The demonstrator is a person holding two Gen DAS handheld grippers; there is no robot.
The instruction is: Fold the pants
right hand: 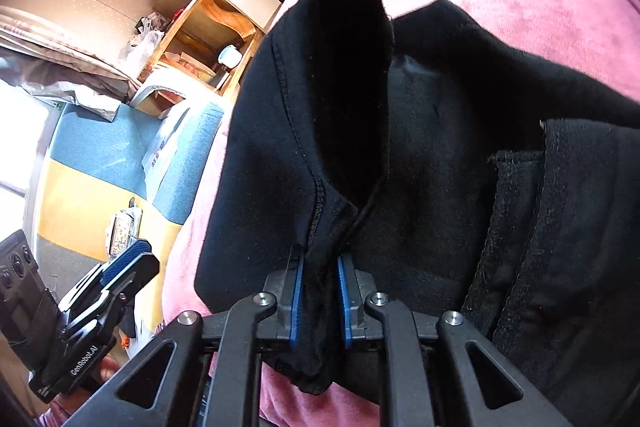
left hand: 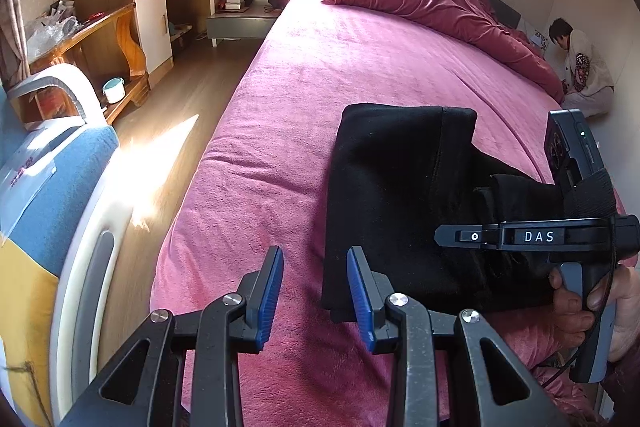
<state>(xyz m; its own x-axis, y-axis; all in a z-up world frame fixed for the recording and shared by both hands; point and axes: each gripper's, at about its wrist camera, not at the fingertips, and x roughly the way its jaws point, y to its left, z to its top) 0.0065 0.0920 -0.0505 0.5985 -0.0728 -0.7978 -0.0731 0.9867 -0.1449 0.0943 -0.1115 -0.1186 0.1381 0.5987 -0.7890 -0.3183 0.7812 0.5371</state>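
Right gripper pinches a seam of the pants; left gripper waits empty beside them.

The black pants (left hand: 404, 195) lie bunched and partly folded on the pink bed (left hand: 320, 75), near its front edge. The right gripper (right hand: 320, 291) is clenched on a stitched fold of the cloth, its 2 blue pads (right hand: 297, 295) pressing a thick ridge between them. The left gripper (left hand: 316, 291) stands released over bare blanket just beside the pants' left edge, holding nothing. To do this fold well, the right hold should probably catch every layer at that seam, though the dark cloth hides how many it has. The left gripper would best take the matching edge before any lift, so both corners rise together and the panel carries over flat, without dragging the lower layers across the blanket.
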